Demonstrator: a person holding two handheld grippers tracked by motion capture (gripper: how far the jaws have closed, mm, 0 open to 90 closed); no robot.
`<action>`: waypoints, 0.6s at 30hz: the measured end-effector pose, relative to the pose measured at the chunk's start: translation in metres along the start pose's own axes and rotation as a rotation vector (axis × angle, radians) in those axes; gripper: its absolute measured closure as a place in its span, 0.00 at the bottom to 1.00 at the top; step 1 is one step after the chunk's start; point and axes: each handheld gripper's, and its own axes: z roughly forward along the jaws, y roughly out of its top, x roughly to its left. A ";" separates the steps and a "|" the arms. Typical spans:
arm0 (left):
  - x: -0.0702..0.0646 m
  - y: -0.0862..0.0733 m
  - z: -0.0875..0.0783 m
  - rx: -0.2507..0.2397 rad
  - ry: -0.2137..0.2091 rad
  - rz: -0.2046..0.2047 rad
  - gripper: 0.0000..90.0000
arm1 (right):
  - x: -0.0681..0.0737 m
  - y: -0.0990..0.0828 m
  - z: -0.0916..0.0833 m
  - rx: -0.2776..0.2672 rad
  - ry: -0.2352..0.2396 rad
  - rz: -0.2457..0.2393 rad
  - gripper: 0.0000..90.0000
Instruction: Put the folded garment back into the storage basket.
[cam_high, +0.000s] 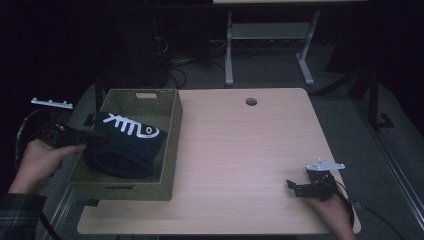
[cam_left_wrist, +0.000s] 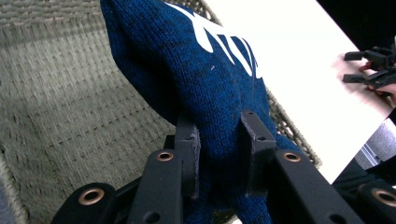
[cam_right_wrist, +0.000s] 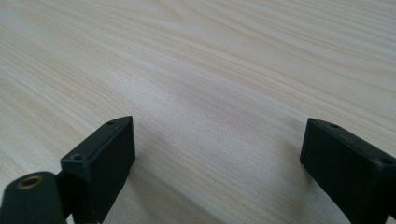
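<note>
A folded dark blue knit garment (cam_high: 127, 145) with a white fishbone pattern lies in the green woven basket (cam_high: 172, 145) at the table's left. My left gripper (cam_high: 97, 136) reaches in over the basket's left wall and is shut on the garment's edge. In the left gripper view the blue knit (cam_left_wrist: 205, 79) is bunched between the two black pads (cam_left_wrist: 254, 140), above the basket floor (cam_left_wrist: 60, 102). My right gripper (cam_high: 292, 186) rests near the table's front right corner, held by a hand. Its jaws stand wide open (cam_right_wrist: 217, 158) over bare wood, nothing between them.
The light wooden table (cam_high: 240, 150) has a cable hole (cam_high: 251, 101) near its far edge. Beyond it stand a white desk frame (cam_high: 270, 45) and cables on a dark floor. The far gripper and hand (cam_left_wrist: 373, 70) appear at the right edge of the left gripper view.
</note>
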 end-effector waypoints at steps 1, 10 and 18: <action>0.000 0.000 0.000 0.000 0.000 0.000 0.80 | 0.000 0.000 0.000 0.000 0.000 0.000 0.11; 0.003 -0.004 0.019 0.020 -0.021 -0.014 0.80 | 0.000 0.000 0.000 0.000 0.000 0.000 0.11; 0.011 -0.007 0.039 0.051 -0.019 -0.028 0.80 | 0.000 0.000 0.000 0.000 0.000 0.000 0.11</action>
